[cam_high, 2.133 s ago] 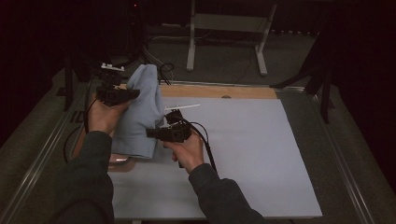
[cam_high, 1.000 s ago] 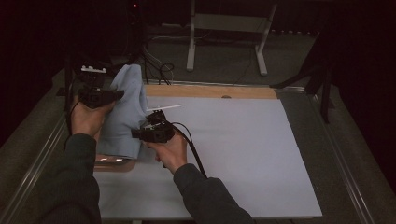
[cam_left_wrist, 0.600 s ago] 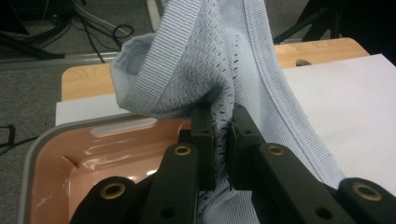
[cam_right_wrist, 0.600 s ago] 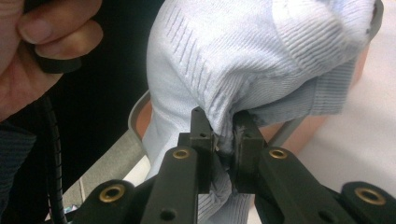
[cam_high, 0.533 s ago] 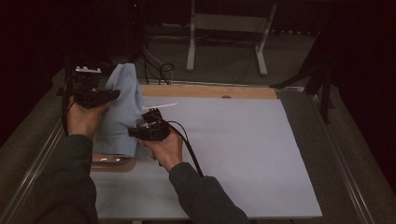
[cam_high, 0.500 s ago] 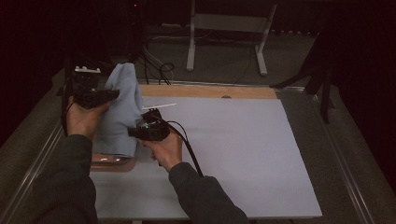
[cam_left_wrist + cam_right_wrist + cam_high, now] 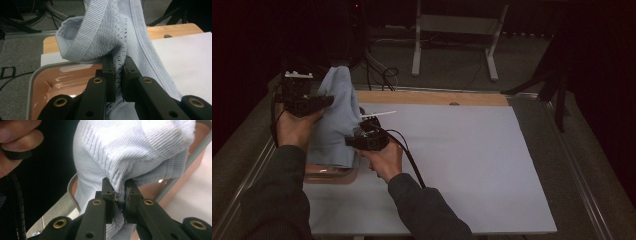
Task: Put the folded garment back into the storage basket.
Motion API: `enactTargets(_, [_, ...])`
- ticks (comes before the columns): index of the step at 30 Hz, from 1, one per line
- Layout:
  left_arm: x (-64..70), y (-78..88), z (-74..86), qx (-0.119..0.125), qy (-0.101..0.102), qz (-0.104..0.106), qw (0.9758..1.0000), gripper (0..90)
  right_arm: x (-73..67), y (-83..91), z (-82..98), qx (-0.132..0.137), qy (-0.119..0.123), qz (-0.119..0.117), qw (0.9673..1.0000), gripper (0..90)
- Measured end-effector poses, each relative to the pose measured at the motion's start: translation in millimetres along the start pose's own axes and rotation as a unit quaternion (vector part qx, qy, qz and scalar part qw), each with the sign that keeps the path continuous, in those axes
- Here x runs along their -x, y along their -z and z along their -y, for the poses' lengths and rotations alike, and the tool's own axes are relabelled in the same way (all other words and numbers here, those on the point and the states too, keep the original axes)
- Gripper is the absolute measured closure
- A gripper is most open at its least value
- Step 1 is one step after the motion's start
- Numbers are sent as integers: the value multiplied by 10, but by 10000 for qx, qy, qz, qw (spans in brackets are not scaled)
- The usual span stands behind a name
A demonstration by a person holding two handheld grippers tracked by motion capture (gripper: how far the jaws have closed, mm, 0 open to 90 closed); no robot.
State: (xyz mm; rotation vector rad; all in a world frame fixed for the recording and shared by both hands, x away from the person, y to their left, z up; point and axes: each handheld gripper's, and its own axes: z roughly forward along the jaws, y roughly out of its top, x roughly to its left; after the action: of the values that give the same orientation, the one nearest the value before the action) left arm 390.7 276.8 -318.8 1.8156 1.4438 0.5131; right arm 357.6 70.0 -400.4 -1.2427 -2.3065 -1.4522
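- step in hand, as i judge it: a pale blue knitted garment (image 7: 337, 120) is held up off the desk (image 7: 472, 165) by both grippers, hanging over a pink tray (image 7: 329, 174) with a grey rim at the desk's left edge. it reads as the lift-and-carry stage of either bagging the garment into the tray or drawing it out; the pictures do not settle which.
- left gripper (image 7: 314, 102): raised at the far left, level with the garment's top. in the left gripper view its jaws are pressed nearly together, pinching a fold of the open-weave knit beside a ribbed band (image 7: 117, 75). the cloth rises above the jaws and drapes down on both sides.
- right gripper (image 7: 357, 141): lower, near the garment's right edge. in the right gripper view its jaws are likewise pinching a bunched ribbed edge (image 7: 120, 192), tray rim visible behind.
- garment position: clamped between both pairs of jaws, its lower part hanging at or into the tray; whether it touches the tray floor i cannot tell.
- next move, in my judgement: both hands must travel together, keeping both pinches firm so neither fold slips.
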Motion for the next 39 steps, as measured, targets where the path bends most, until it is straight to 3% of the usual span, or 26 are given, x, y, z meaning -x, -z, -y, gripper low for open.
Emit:
enactTargets(12, [-65, 32, 18, 47, 41, -102, 9999, 836, -46, -149, -2, 22, -40, 7, 10000, 821])
enactTargets(25, [-90, 14, 34, 39, 39, -150, 9999, 835, 3, -276, 12, -28, -72, 55, 10000, 819])
enactTargets(39, [-198, -37, 154, -11, 156, -187, 9997, 834, 27, -426, 78, -161, -120, 158, 9997, 819])
